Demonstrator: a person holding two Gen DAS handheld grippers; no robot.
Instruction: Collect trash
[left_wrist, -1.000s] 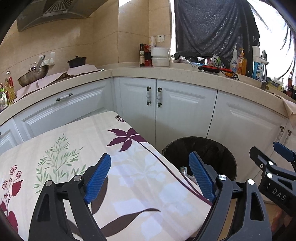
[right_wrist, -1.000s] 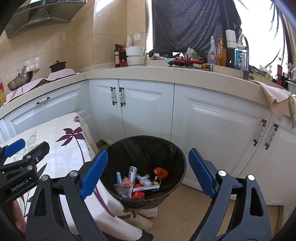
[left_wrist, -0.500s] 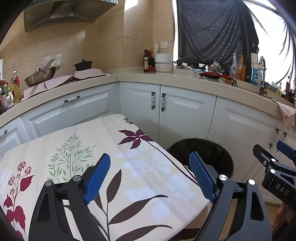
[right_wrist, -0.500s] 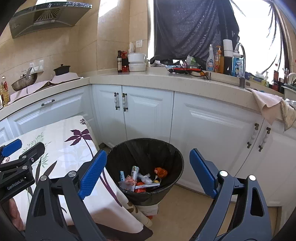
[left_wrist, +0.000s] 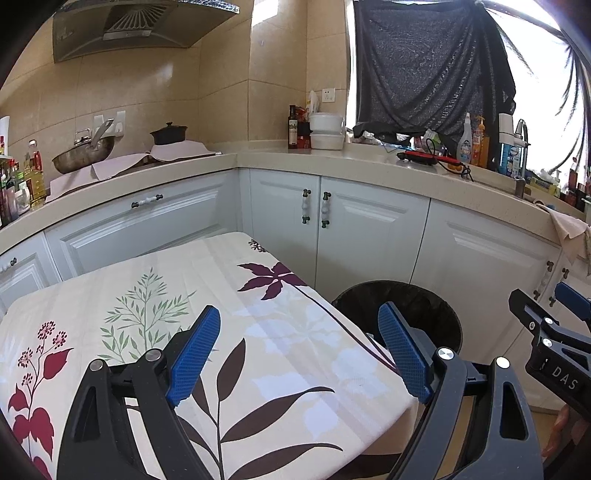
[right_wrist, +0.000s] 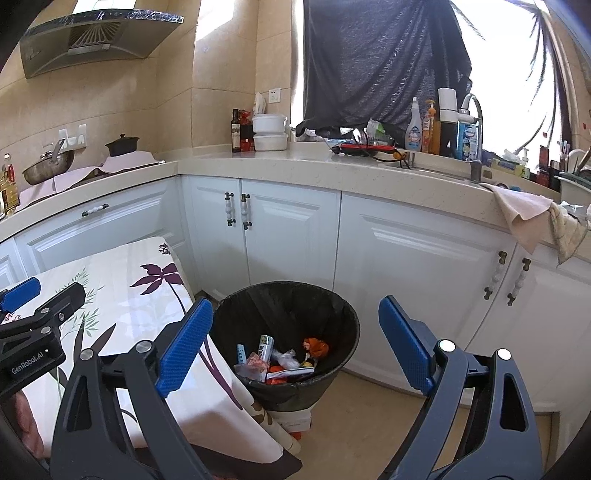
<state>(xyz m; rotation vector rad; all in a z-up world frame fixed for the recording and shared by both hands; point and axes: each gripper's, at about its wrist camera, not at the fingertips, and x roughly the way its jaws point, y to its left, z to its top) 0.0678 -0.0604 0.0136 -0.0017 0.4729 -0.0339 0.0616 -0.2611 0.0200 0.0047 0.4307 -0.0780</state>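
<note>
We see the left gripper (left_wrist: 299, 350) with its jaws spread wide and nothing between them; its pads (left_wrist: 194, 354) are flat blue slabs with a fine knurled grain, bolted to angular black plastic arms. It hangs over the table (left_wrist: 155, 295), whose smooth cream cloth is printed with purple, green and red leaves and falls in a soft fold over the near corner.

The right gripper (right_wrist: 295, 345) is likewise wide open and holds nothing, with the same ribbed blue pads (right_wrist: 404, 345) on black frames. Framed between its fingers and below them stands the trash bin (right_wrist: 343, 325), round and tapering, lined with a crinkled black plastic bag. It stands on the tan floor just beside the table's corner and in front of the glossy white panelled cabinets (right_wrist: 413, 266). The collected trash (right_wrist: 280, 360) lies at the bottom of the bin: crumpled clear wrappers, a small printed tube, a flat card and an orange-red scrap, all loosely heaped. In the left wrist view the bin sits just beyond the right-hand pad, its contents hidden by the rim.

Behind runs a speckled beige stone counter (right_wrist: 332, 170).
</note>
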